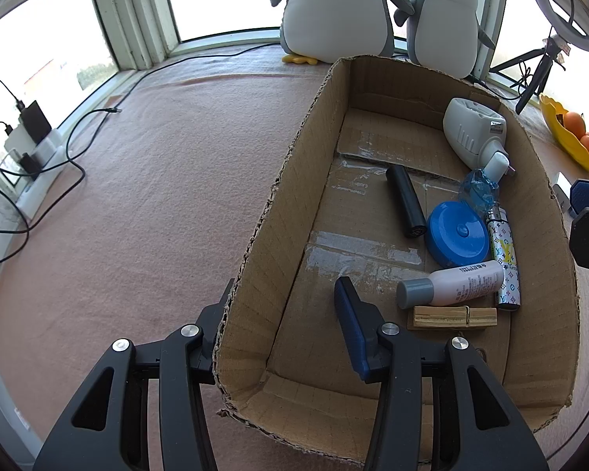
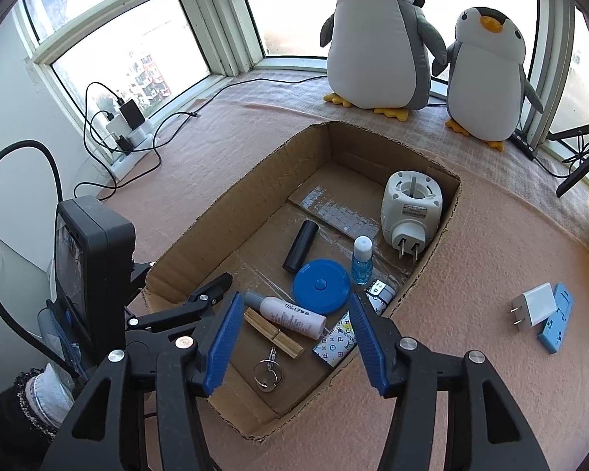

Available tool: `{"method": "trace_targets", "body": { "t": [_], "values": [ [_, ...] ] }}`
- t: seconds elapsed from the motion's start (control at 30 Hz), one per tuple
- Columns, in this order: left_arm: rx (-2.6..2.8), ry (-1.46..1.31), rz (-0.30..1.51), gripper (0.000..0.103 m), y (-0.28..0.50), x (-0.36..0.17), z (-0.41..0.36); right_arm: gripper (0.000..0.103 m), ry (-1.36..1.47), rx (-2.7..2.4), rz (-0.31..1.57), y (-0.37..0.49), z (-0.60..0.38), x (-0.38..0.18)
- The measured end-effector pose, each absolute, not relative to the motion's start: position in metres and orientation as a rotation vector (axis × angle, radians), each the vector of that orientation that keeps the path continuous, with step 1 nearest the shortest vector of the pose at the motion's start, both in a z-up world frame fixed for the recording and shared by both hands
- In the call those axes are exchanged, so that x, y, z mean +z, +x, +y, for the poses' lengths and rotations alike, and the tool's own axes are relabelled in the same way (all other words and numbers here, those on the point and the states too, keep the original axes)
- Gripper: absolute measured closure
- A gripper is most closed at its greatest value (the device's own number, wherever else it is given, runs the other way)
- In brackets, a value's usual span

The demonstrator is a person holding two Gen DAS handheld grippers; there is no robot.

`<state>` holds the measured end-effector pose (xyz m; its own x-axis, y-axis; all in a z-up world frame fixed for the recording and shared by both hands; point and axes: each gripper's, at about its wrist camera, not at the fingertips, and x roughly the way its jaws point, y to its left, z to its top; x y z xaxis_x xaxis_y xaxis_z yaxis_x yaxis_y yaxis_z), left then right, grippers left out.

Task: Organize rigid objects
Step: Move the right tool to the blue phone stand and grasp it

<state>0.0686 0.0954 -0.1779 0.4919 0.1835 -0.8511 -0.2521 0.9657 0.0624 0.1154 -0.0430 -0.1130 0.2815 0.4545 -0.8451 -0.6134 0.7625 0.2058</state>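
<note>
An open cardboard box (image 1: 278, 196) (image 2: 200, 231) lies on the pink blanket. In it are a black cylinder (image 1: 405, 201) (image 2: 300, 252), a blue round lid (image 1: 457, 233) (image 2: 322, 285), a white bottle with grey cap (image 1: 451, 286) (image 2: 286, 314), a wooden clip (image 1: 451, 317) (image 2: 273, 333), a patterned lighter (image 1: 504, 259) (image 2: 335, 343), a small blue bottle (image 1: 485, 180) (image 2: 362, 259), a white plug-in device (image 1: 471, 129) (image 2: 410, 206) and a key ring (image 2: 269, 375). My left gripper (image 1: 282, 302) straddles the box's left wall, open. My right gripper (image 2: 294, 325) hangs open above the box's near end, empty.
A white charger (image 2: 532, 308) and a light blue flat piece (image 2: 555, 324) lie on the blanket right of the box. Two plush penguins (image 2: 377, 35) (image 1: 333, 8) stand at the back. A power strip with cables (image 1: 31, 145) (image 2: 129, 129) sits left. A yellow fruit bowl (image 1: 569, 133) is right.
</note>
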Motion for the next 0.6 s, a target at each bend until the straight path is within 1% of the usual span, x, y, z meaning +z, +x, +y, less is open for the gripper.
{"method": "trace_targets", "body": {
  "t": [0.1,0.6],
  "values": [
    [0.265,-0.073,1.023,0.056,0.069,-0.178,0.095,0.048,-0.154,0.704,1.062,0.117,-0.054,-0.112],
    [0.265,-0.068,1.024,0.056,0.069,-0.177,0.093,0.047,0.005,0.509,1.044,0.134,-0.156,-0.107]
  ]
}}
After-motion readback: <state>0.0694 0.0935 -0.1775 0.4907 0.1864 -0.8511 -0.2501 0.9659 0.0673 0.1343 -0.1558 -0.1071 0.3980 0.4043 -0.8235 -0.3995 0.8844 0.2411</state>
